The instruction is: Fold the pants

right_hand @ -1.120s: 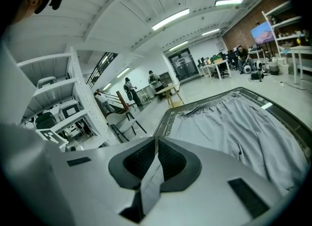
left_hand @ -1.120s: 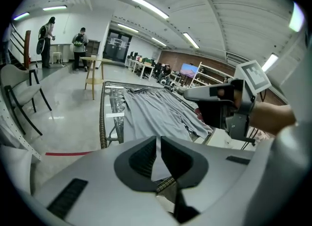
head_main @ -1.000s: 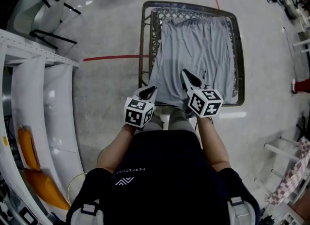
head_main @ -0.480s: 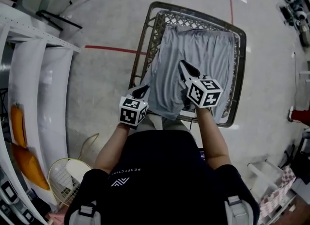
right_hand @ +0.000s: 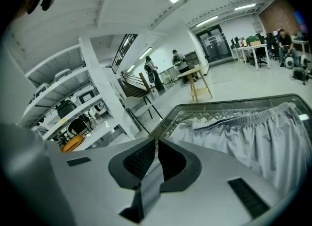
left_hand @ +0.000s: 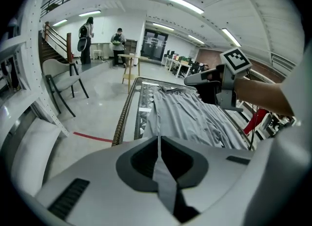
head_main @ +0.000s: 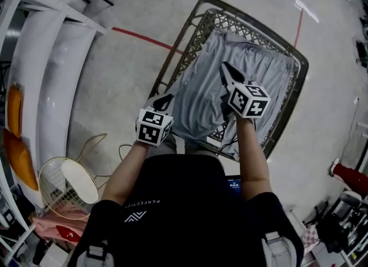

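I count one pair of grey pants (head_main: 202,96), one table (head_main: 179,53), one floor fan (head_main: 69,186) — and two of mine: left gripper (head_main: 168,98), right gripper (head_main: 226,68).

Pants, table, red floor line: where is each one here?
pants (head_main: 198,96), head view, bare middle of the grey cloth.
table (head_main: 185,47), head view, left lattice rim.
red floor line (head_main: 144,39), head view, its middle stretch.

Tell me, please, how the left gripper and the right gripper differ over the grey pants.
The left gripper is at the near left edge of the grey pants, by the dark wire-mesh table's rim; the right gripper reaches farther out, over their middle. In the head view the left gripper angles rightward, the right gripper leftward. Both are shut on the grey fabric.
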A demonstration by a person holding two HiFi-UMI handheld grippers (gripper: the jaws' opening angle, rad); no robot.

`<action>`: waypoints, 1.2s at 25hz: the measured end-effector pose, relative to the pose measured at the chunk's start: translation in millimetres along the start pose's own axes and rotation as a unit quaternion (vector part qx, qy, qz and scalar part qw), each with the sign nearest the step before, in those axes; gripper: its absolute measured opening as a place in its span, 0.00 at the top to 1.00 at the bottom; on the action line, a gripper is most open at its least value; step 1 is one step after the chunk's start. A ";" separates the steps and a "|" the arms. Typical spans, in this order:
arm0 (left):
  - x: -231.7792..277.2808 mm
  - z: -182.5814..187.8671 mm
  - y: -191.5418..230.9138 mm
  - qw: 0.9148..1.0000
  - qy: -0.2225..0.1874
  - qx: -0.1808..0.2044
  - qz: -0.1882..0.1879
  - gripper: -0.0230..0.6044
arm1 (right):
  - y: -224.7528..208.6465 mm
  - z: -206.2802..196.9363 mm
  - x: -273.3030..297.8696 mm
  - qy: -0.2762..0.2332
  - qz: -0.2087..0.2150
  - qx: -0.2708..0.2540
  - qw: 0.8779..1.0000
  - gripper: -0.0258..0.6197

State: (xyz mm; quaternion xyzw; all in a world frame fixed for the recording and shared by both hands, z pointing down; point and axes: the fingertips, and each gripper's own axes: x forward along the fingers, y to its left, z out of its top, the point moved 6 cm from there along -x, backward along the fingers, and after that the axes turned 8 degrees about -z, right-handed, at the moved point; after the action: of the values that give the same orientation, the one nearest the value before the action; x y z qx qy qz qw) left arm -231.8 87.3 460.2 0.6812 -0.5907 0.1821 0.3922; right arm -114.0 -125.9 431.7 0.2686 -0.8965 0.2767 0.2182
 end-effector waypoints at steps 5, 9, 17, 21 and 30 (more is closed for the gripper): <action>3.6 -2.1 2.2 1.000 0.009 -0.004 0.016 0.93 | -15.7 9.9 18.4 0.007 -0.004 -0.011 1.000 0.90; 11.8 -2.6 5.0 1.000 0.023 -0.009 0.015 0.93 | -23.8 14.6 35.2 0.021 -0.003 -0.028 0.999 0.89; 33.1 7.8 8.9 0.999 0.039 -0.003 0.003 0.93 | -33.5 22.3 67.2 0.035 -0.002 -0.083 0.996 0.89; 39.1 12.3 12.0 0.999 0.042 -0.005 0.007 0.83 | -45.5 30.5 83.8 0.033 -0.019 -0.089 0.995 0.89; 40.9 -1.5 19.1 0.998 0.056 -0.031 0.027 0.83 | -67.2 29.7 117.6 0.048 -0.044 -0.121 0.991 0.76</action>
State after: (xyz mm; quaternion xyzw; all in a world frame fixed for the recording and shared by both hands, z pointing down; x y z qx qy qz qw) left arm -239.9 61.5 496.4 0.6417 -0.5912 0.2116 0.4404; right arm -170.2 -233.8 498.3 0.2660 -0.8989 0.1694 0.3041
